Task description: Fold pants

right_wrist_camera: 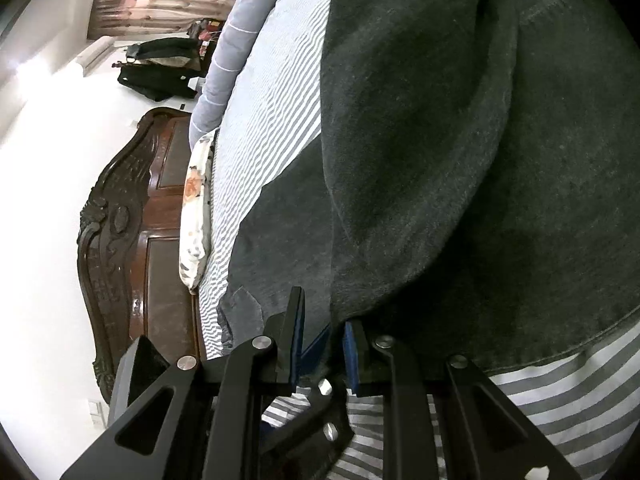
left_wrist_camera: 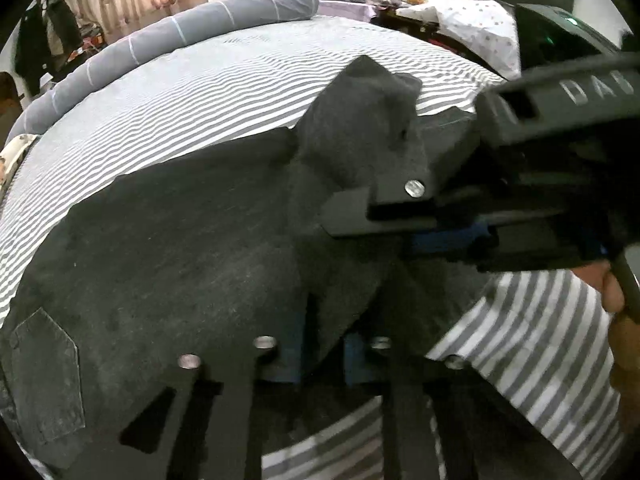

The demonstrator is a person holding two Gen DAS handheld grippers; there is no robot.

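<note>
left gripper (left_wrist_camera: 320, 354) sits nearest the lens, jaws clenched on a fold of the pants (left_wrist_camera: 180, 248) that drapes between the blue pads. the right gripper (left_wrist_camera: 360, 212) reaches in from the right side of the left wrist view, its fingers grasping a bunched peak of the same fabric held up off the bed. in the right wrist view the right gripper (right_wrist_camera: 322, 354) shows dark cloth caught between its narrow-set blue pads. the pants lie across the near edge of the bed (left_wrist_camera: 200, 92), a raised layer doubled over the flat layer beneath. judgement: the fold is midway; one layer is lifted and partly laid over, not yet flattened, and further folds likely remain. fabric is dark charcoal denim, matte, faintly speckled, with a stitched angular back pocket (left_wrist_camera: 44, 376) toward the near left. the sheet is thin grey and white stripes. along the far edge lies a long grey bolster (left_wrist_camera: 180, 28). beyond, a carved dark wooden headboard (right_wrist_camera: 132, 232).
</note>
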